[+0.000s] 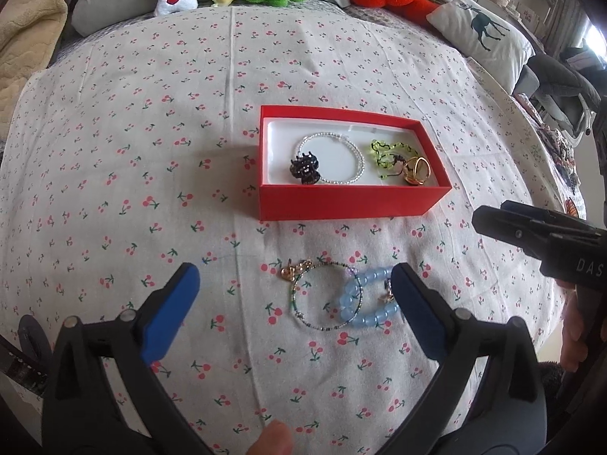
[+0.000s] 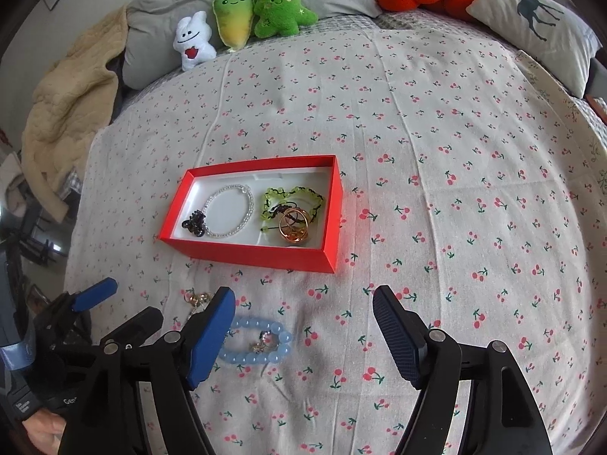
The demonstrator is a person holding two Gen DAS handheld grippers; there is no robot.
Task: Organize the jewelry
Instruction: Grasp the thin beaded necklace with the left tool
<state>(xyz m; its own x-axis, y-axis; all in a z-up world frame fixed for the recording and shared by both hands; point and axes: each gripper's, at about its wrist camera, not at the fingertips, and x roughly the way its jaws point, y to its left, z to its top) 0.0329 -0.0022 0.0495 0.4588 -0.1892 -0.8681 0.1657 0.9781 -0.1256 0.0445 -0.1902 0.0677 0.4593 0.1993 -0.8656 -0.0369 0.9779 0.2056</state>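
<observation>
Both the left tool (image 1: 294, 305) and the right tool (image 2: 303, 331) hover spread wide and empty above a cherry-print bedsheet (image 1: 151, 132). A pale blue bead bracelet (image 1: 360, 303) overlaps a thin beaded bangle (image 1: 322, 295) on the sheet, near an open red cardboard box (image 1: 341, 201) holding other jewelry.

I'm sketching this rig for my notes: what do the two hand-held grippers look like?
Both look alike. The left hand-held gripper has black plastic arms with silver pivot screws and flat blue finger pads. The right hand-held gripper matches; one pad shows a dark ribbed face. White lettering marks its black body in the left wrist view. No cables visible.
</observation>
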